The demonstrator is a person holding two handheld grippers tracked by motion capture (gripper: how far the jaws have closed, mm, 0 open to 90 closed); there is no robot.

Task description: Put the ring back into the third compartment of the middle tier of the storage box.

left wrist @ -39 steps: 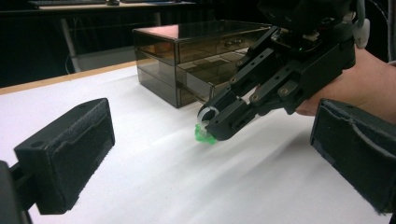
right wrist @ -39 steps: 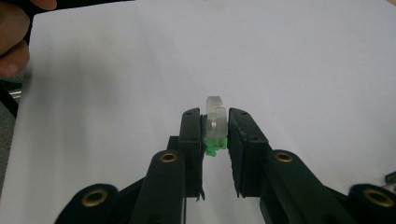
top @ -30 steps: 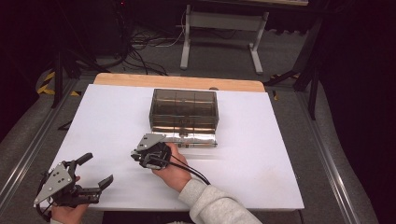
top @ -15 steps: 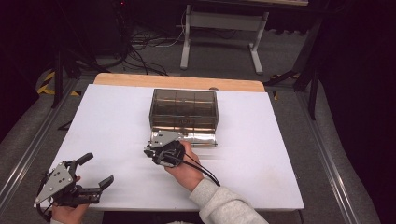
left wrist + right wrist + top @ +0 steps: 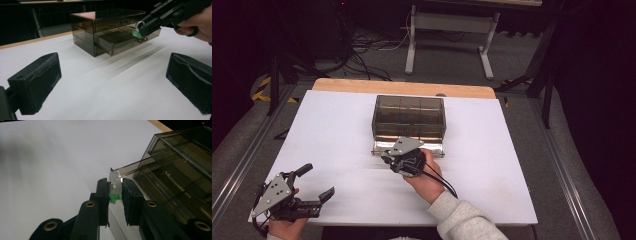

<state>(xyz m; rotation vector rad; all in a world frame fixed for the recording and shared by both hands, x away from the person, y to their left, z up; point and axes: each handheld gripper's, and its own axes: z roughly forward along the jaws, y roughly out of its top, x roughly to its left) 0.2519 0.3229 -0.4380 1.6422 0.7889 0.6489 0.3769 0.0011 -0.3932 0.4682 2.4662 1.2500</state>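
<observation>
Clip point(image 5: 115, 187), small clear-and-green plastic piece, sits pinched between right gripper point(image 5: 115, 195) jaws above open drawer point(image 5: 120, 41); we judge it light, stiff, slippery; we'd grip flat sides; left gripper point(image 5: 314, 182) jaws spread, idle.

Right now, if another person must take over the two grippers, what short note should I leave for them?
Right gripper: shut on a small clear and green piece, held at the open lower drawer of the smoked plastic drawer box.
Left gripper: open and holding nothing, near the front left corner of the white table, away from the box.
Done: the lower drawer is pulled partly out and the piece is picked up.
Left: probably lower the piece into the drawer, release it, then push the drawer shut. I cannot tell which compartment it is meant for.
</observation>
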